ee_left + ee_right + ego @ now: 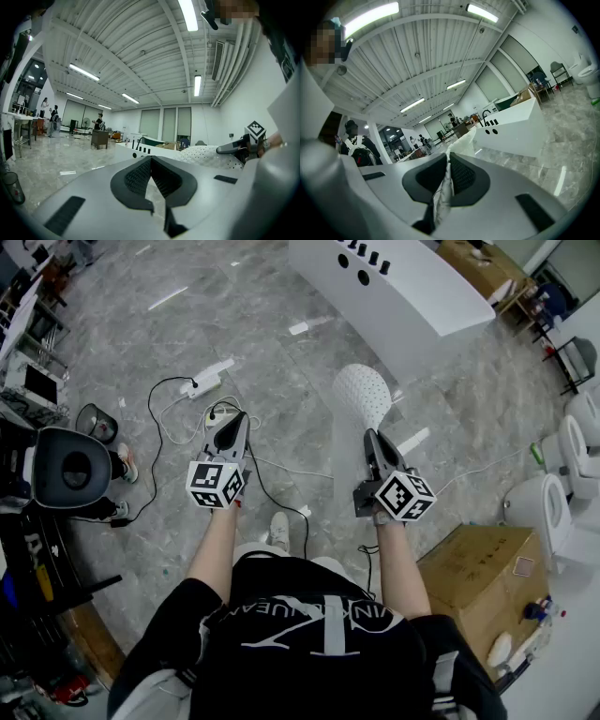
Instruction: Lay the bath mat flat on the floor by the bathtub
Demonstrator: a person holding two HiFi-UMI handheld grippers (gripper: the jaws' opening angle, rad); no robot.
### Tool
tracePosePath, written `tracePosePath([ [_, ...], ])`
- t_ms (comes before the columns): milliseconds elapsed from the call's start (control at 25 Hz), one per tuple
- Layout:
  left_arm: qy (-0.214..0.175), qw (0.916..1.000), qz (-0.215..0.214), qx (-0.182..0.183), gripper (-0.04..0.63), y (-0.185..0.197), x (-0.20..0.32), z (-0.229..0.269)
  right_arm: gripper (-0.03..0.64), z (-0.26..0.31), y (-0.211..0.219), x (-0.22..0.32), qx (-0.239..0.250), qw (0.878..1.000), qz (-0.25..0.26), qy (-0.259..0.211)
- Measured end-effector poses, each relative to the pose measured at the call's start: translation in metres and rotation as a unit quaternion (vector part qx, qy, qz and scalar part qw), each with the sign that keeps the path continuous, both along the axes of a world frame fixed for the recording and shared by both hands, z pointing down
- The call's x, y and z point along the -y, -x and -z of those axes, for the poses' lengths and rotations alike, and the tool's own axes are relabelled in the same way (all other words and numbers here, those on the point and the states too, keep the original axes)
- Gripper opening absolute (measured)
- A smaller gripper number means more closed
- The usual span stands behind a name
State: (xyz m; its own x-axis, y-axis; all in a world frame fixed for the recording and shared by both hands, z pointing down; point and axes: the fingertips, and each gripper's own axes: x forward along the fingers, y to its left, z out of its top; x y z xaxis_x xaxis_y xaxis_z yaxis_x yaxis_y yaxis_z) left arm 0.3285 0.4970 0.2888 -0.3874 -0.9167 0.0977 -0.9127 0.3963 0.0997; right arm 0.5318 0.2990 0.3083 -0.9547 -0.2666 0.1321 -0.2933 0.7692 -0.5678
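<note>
Right gripper [449, 158] is clamped tight on the white dotted bath mat [364, 393], fabric pinched between its jaws; left gripper [151, 160] has its jaws together with nothing in them; mat sits mid-frame in the head view, just below the white bathtub [403, 287] at upper right.

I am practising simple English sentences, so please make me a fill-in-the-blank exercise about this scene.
1. The right gripper has its jaws shut on the ___.
2. The left gripper holds ___.
3. The cardboard box stands on the person's ___ side.

Missing words: bath mat; nothing; right
</note>
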Motion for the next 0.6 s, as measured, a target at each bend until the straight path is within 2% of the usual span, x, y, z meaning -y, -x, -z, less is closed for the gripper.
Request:
tracePosePath([
  [320, 0.002, 1.0000, -0.009, -0.003, 0.015, 0.057, 0.021, -0.002, 0.037, -0.003, 0.052, 0.019, -0.010, 1.000, -0.018, -0.006],
  [600, -0.005, 0.9996, -0.025, -0.009, 0.015, 0.099, 0.030, -0.007, 0.037, -0.011, 0.078, 0.038, -0.008, 0.998, -0.063, 0.000],
])
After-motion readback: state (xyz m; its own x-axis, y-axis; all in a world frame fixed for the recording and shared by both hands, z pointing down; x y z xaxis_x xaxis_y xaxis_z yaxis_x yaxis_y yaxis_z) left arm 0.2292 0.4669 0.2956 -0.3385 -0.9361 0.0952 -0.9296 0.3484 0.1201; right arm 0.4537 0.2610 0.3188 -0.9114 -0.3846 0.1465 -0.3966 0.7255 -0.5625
